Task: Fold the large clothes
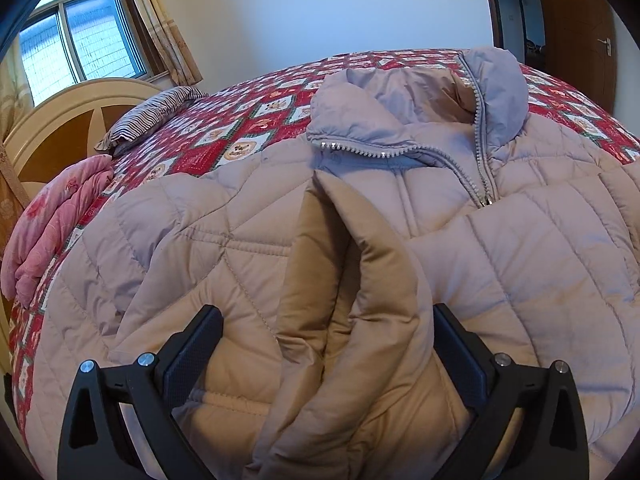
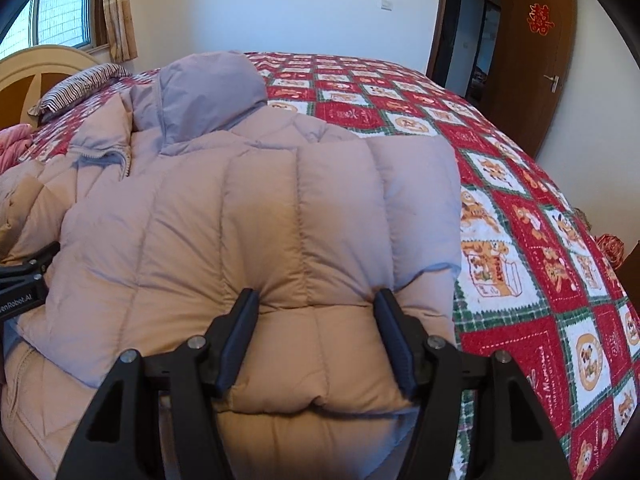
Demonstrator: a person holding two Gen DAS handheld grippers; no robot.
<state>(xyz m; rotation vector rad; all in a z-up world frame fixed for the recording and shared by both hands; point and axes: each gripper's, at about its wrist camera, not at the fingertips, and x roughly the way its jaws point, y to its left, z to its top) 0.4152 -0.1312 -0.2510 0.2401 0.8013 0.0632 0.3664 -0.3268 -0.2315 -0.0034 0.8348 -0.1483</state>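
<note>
**One quilted jacket, two grippers at its near edge**

One pale pink quilted jacket (image 1: 400,208) lies across the red patchwork bedspread (image 2: 520,240), its grey collar (image 1: 496,92) toward the far wall and its single zipper (image 1: 480,168) part open. A padded fold, likely a sleeve (image 1: 360,280), runs up between the fingers of the left gripper (image 1: 328,344), whose jaws stand wide; whether the pads press on it cannot be told. The right gripper (image 2: 316,328) stands about half open, both pads dug into a padded panel (image 2: 280,240) of the jacket. The left gripper's body shows at the right view's left edge, with the partial lettering "enRobot.AI". One striped pillow (image 1: 152,116) and one pink quilt (image 1: 52,232) sit by the headboard (image 1: 72,120). Bare bedspread lies right of the jacket, up to the bed's edge.
</note>
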